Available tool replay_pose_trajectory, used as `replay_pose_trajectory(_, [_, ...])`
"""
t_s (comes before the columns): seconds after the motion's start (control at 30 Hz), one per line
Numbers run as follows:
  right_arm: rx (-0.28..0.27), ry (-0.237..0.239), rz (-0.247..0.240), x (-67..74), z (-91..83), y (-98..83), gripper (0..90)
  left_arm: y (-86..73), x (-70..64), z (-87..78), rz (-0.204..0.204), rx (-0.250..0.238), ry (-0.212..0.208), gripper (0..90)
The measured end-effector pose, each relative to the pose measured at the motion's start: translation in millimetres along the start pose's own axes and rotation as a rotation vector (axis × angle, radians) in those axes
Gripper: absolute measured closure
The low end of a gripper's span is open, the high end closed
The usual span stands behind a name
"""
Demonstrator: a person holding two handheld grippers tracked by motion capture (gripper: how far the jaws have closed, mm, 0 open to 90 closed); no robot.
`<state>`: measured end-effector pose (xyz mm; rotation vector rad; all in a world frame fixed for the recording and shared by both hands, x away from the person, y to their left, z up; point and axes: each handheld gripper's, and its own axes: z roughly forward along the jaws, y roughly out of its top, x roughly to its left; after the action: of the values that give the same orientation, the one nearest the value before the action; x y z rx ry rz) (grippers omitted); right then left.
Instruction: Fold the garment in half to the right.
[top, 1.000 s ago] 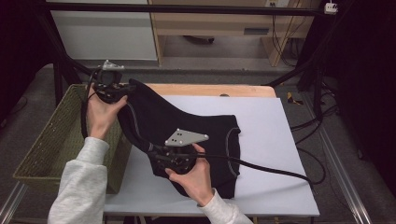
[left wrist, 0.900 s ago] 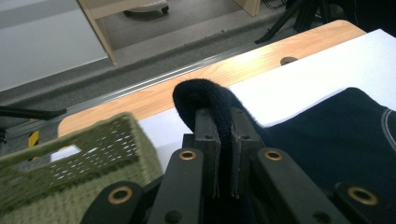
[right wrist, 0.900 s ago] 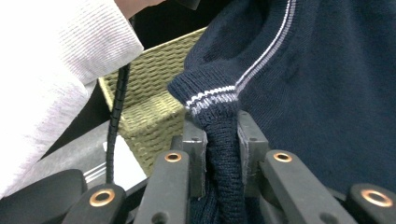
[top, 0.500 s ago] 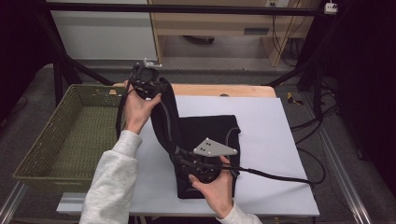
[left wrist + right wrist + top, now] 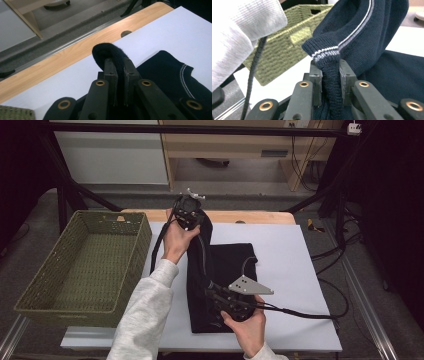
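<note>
Honestly, I cannot read any words or labels on these things. My left tongs (image 5: 189,215) sit at 12 o'clock on the white table (image 5: 300,270), and their jaws pinch tight on a fold of the dark blue sweater (image 5: 225,265). My right tongs (image 5: 220,297) are down at 6 o'clock, squeezed on the sweater's ribbed edge (image 5: 329,75) with its thin white stripes (image 5: 324,53). The sweater lies in the middle of the table, partly lifted between my tongs. At 9 o'clock sits the green basket (image 5: 80,265).
</note>
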<state>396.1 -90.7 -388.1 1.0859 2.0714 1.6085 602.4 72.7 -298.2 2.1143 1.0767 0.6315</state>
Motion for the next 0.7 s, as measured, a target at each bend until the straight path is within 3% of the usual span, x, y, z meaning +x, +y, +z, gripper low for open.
replay_pose_trajectory(0.4, [0.021, -0.092, 0.05, -23.5, -3.2, -17.0, 76.6, -0.2, -10.6, 43.8, -0.045, 0.054, -0.005, 83.6])
replay_pose_trajectory(0.7, [0.06, -0.19, 0.093, -44.2, -12.5, -36.8, 75.1, 2.5, -41.6, 91.0, -0.06, 0.078, -0.084, 82.4])
